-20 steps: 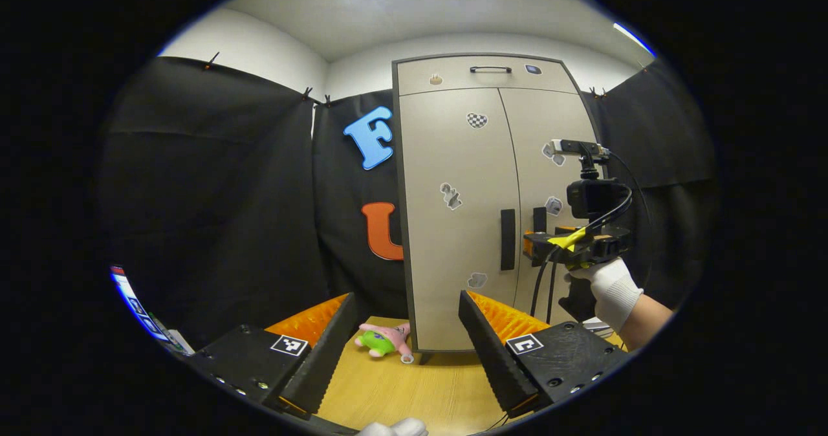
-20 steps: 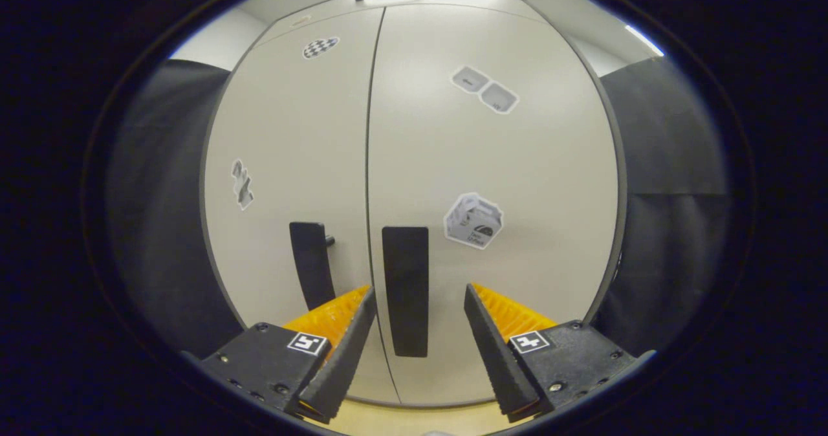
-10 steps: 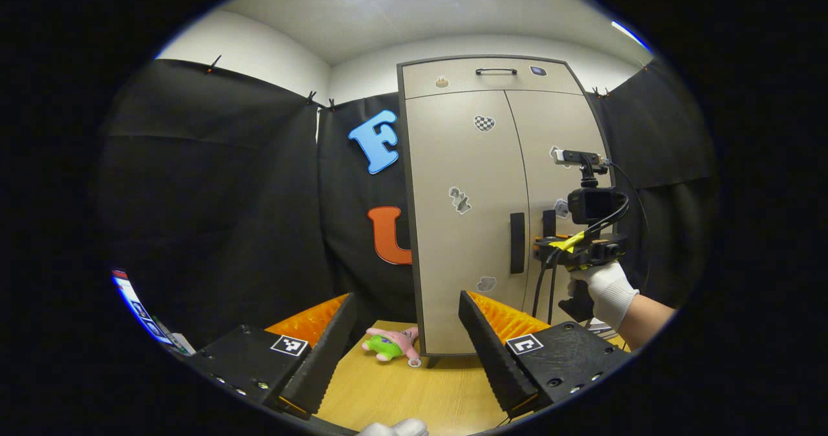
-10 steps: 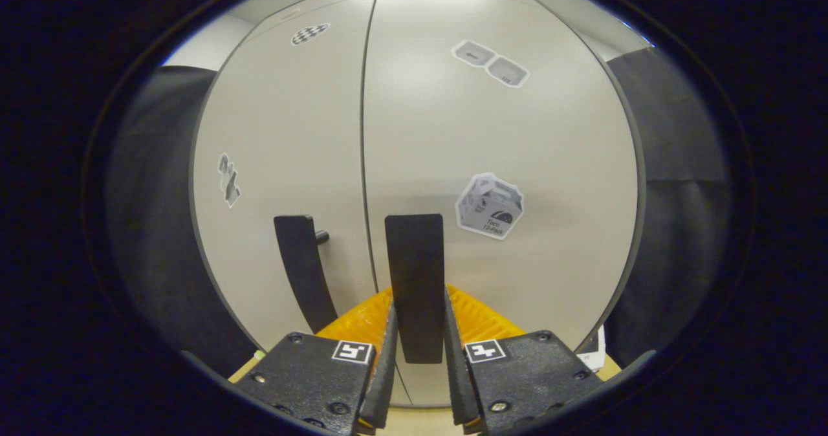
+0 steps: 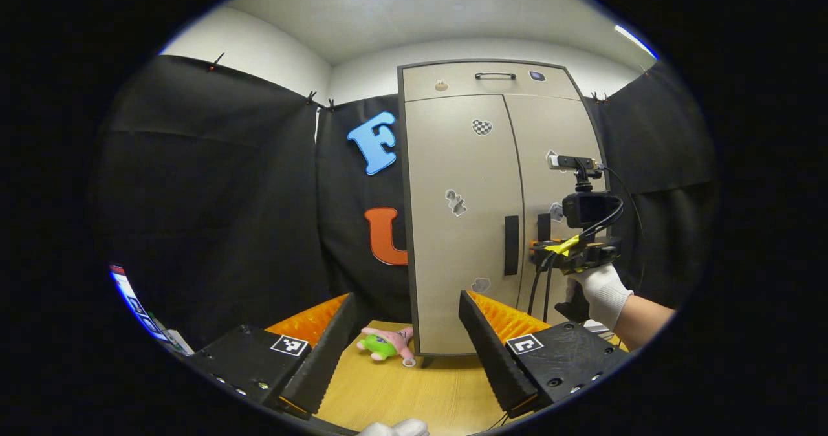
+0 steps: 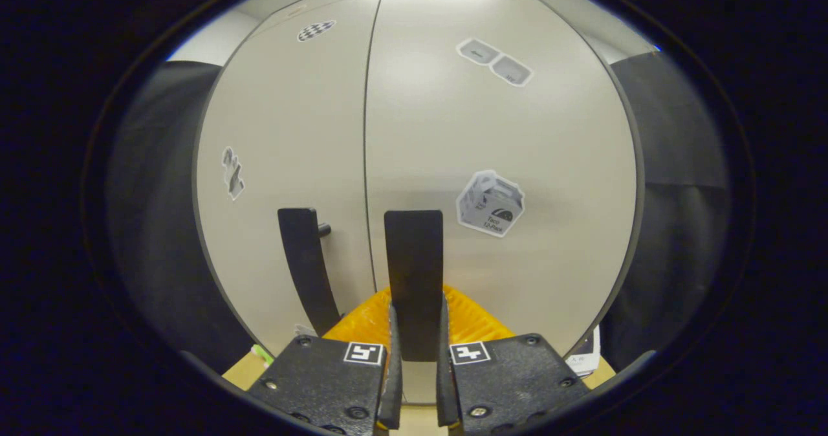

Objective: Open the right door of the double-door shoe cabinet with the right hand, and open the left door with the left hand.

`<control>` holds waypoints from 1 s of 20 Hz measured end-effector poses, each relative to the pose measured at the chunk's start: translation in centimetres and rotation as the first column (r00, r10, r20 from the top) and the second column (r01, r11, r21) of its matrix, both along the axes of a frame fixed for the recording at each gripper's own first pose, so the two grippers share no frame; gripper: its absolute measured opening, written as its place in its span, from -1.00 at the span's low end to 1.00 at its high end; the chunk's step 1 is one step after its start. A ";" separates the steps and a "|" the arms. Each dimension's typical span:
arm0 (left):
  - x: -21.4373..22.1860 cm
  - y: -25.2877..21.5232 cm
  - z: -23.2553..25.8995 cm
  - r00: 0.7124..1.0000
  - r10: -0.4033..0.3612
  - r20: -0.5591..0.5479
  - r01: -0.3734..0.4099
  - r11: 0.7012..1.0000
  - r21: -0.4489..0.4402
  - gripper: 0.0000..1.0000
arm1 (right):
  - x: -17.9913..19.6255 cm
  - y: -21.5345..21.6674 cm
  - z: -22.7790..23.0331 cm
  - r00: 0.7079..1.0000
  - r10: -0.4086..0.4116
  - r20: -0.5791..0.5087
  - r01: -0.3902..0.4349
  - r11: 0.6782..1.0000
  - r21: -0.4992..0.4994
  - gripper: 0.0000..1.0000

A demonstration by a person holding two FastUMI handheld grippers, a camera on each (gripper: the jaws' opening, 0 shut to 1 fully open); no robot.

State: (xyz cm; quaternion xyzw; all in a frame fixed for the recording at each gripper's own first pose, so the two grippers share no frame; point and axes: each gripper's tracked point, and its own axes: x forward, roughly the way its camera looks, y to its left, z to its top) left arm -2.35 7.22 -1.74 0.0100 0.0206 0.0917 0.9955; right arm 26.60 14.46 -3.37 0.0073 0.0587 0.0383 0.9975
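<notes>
Right gripper view, near to far:
- Right gripper (image 6: 416, 358), at 6 o'clock: both fingers pressed against the sides of the right door handle (image 6: 414, 274), clamped on its lower part.
- Right door handle: dark upright bar, just right of the seam between the doors.
- Left door handle (image 6: 305, 268): dark upright bar at 8 o'clock of the right one, just left of the seam, untouched.
- Right door (image 6: 498, 184) and left door (image 6: 291, 164): pale flat panels, both shut, edges meeting along the seam. Stickers on each.

Left gripper view, near to far:
- Left gripper (image 5: 407, 352), at 6 o'clock: fingers spread wide apart, holding nothing, above the bench (image 5: 414, 391).
- Bench: light wood top.
- Plush toy (image 5: 387, 344): pink and green, lying on the bench between the fingers, just beside the cabinet's near corner.
- Shoe cabinet (image 5: 498, 203), at 1 o'clock from the left gripper: standing upright on the bench, well apart from the gripper, both doors shut, a drawer (image 5: 491, 80) with a dark pull across the top.
- Right gripper, seen at 3 o'clock against the right door, carried by a gloved hand (image 5: 601, 290); a camera (image 5: 585, 206) rides on top, cables hang below.
- Booth wall (image 5: 213, 196): black cloth at 9 o'clock and behind the cabinet.
</notes>
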 end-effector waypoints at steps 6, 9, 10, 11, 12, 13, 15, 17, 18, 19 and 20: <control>0.0 -0.1 0.0 1.000 0.005 0.001 -0.005 1.000 -0.005 0.91 | -3.4 -1.0 -0.1 1.000 0.028 0.002 -0.028 1.000 -0.003 -0.54; -0.1 -0.1 0.0 1.000 0.002 0.001 -0.001 1.000 -0.008 0.91 | -5.2 -1.7 -0.1 0.999 0.045 -0.002 -0.045 0.999 0.002 -0.54; -0.1 -0.2 0.0 1.000 -0.001 0.002 0.001 1.000 -0.008 0.91 | -5.9 -2.0 -0.2 0.999 0.051 -0.003 -0.051 0.999 0.008 -0.54; -0.1 -0.1 0.1 1.000 -0.003 0.003 0.003 1.000 -0.005 0.91 | -6.6 -2.3 -0.1 0.998 0.055 -0.003 -0.055 0.998 0.010 -0.58; -0.1 -0.1 0.1 1.000 -0.003 0.003 0.003 1.000 -0.004 0.91 | -7.1 -2.7 -0.2 0.998 0.060 -0.003 -0.059 0.998 0.010 -0.55; -0.1 -0.2 0.1 1.000 -0.006 0.004 0.006 1.000 -0.003 0.91 | -7.5 -3.0 -0.2 0.998 0.064 -0.003 -0.064 0.998 0.013 -0.54; -0.2 -0.1 0.2 1.000 -0.007 0.008 0.007 1.000 0.001 0.91 | -8.6 -3.5 -0.2 0.998 0.070 -0.004 -0.070 0.997 0.015 -0.55; -0.1 -0.2 0.3 1.000 -0.010 0.014 0.010 1.000 0.003 0.90 | -9.5 -4.2 -0.3 0.997 0.075 -0.003 -0.075 0.997 0.007 -0.58; 0.0 -0.2 0.3 1.000 -0.011 0.016 0.011 1.000 0.003 0.91 | -10.1 -4.5 -0.2 0.997 0.077 -0.004 -0.077 0.997 0.010 -0.60; -0.1 -0.3 0.3 1.000 -0.015 0.015 0.015 1.000 0.004 0.91 | -10.7 -5.0 -0.2 0.997 0.078 -0.003 -0.077 0.997 0.015 -0.56; -0.1 -0.4 0.3 1.000 -0.018 0.014 0.018 1.000 0.004 0.91 | -11.1 -5.3 -0.3 0.997 0.078 -0.003 -0.078 0.997 0.017 -0.56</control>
